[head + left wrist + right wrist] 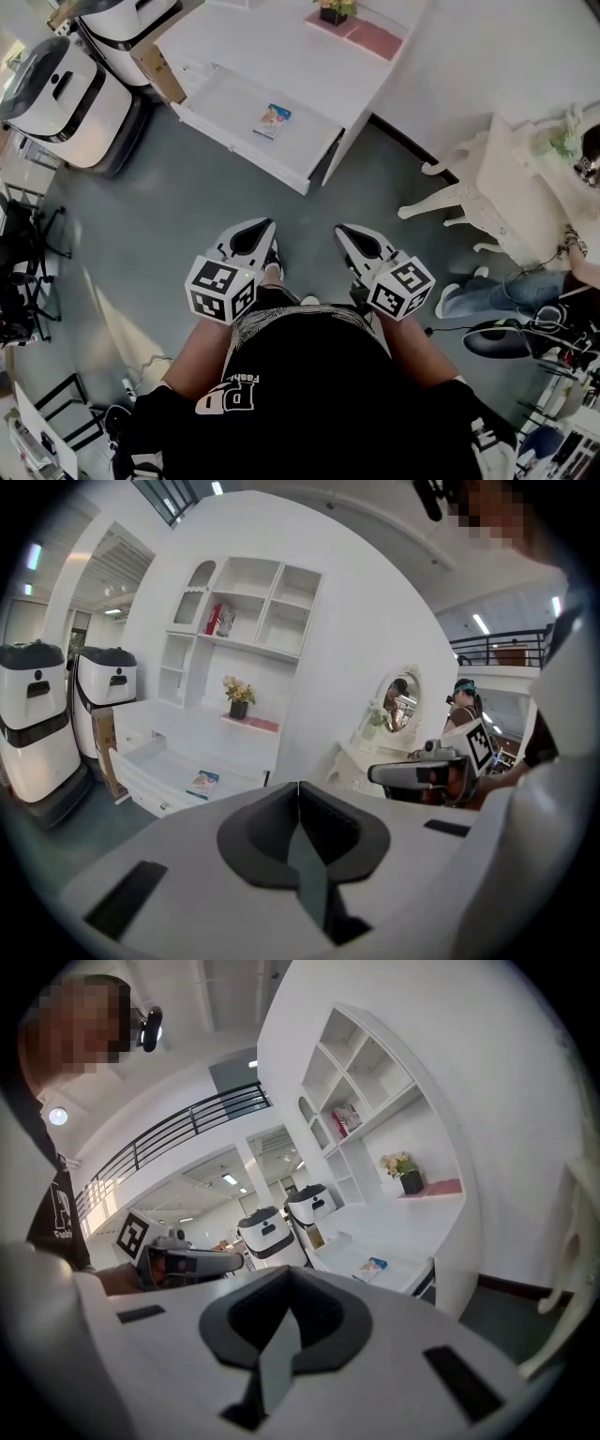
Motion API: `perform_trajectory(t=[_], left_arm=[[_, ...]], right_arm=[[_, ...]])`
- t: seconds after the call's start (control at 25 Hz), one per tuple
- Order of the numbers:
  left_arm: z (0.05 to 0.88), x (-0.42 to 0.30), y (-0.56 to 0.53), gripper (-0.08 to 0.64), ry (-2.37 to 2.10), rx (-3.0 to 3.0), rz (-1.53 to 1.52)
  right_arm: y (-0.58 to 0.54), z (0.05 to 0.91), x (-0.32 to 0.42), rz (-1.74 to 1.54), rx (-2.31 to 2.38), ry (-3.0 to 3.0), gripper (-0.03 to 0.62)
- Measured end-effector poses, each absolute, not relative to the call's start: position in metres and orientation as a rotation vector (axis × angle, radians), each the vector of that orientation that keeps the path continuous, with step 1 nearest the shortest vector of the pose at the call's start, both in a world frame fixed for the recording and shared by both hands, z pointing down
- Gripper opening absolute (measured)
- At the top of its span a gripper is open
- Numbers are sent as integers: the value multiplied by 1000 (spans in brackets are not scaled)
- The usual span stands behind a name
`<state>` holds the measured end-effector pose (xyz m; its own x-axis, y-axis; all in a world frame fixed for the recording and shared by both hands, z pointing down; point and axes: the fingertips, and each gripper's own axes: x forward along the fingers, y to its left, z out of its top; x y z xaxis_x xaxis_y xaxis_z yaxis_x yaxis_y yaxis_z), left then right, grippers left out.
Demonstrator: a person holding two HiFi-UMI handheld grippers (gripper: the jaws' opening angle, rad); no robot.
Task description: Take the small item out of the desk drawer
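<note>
Drawer [251, 152] of the desk [281, 47] is already pulled out; small item [273, 120] lies flat inside, untouched. Left gripper [265, 226] & right gripper [345, 231] both pressed together w/ nothing between jaws, well apart from drawer. Approach, grasp, lift-out all remain, so barely begun.

The print on the small item [273, 120] in the drawer [232, 99] cannot be read, and the desk [272, 47] is cut off by the head view's top edge.
</note>
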<state>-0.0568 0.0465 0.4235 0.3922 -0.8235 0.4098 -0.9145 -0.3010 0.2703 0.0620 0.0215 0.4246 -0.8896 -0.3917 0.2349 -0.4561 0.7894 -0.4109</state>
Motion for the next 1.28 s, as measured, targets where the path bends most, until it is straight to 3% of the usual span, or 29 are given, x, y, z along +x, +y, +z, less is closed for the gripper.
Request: perform_trajectory(t=[1.28], left_arm=[[421, -231, -156, 16, -1375, 2330, 401]], right_arm=[[-161, 413, -115, 609, 838, -2731, 9]])
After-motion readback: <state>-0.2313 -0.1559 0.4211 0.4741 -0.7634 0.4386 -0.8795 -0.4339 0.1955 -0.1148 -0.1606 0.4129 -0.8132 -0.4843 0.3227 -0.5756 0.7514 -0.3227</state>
